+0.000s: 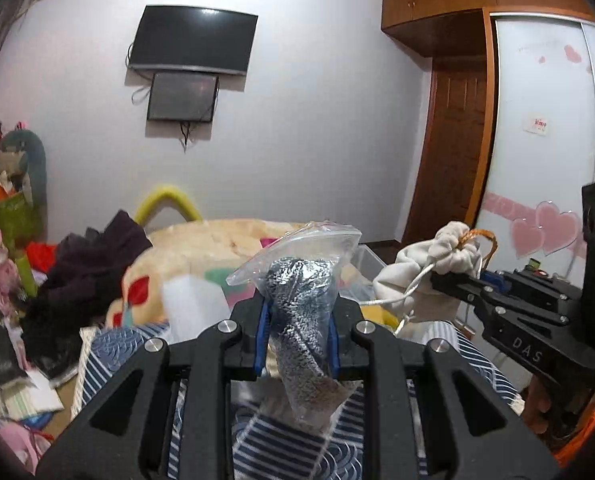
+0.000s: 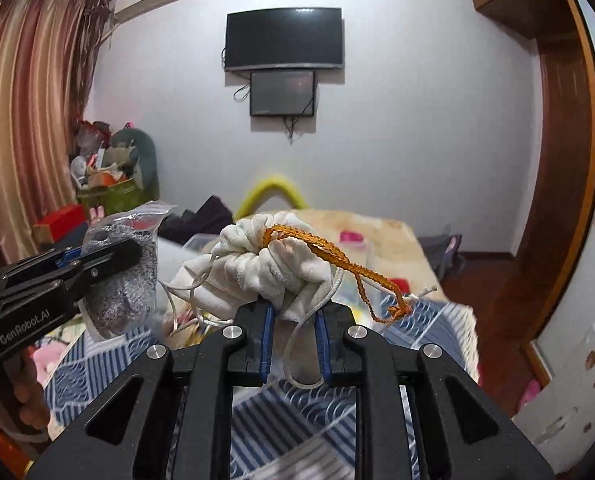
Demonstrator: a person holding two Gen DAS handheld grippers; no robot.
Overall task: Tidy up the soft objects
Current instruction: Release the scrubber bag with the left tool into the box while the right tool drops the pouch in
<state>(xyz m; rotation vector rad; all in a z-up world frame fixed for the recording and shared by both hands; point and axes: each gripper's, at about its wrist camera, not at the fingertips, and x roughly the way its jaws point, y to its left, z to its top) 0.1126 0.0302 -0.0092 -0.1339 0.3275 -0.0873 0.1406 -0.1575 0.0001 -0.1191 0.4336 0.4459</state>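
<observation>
Left gripper [image 1: 299, 334]: blue-padded jaws closed around a clear zip-top plastic bag of grey knitted fabric [image 1: 301, 300], held upright in the air.
Right gripper [image 2: 293, 332]: jaws clamped on the lower part of a white drawstring cloth pouch [image 2: 257, 272]; its orange braided cord [image 2: 337, 264] and a white string hang loose.
Below: blue-and-white patterned bedsheet [image 2: 281, 424].
Beyond: clear plastic storage bin [image 1: 367, 258] on a cream floral blanket [image 1: 201, 248], likely the drop point.
Far: wall-mounted black television [image 2: 283, 38].
Risk: the slick bag may slip through the pads; dangling cords may snag the bin rim on release.
</observation>
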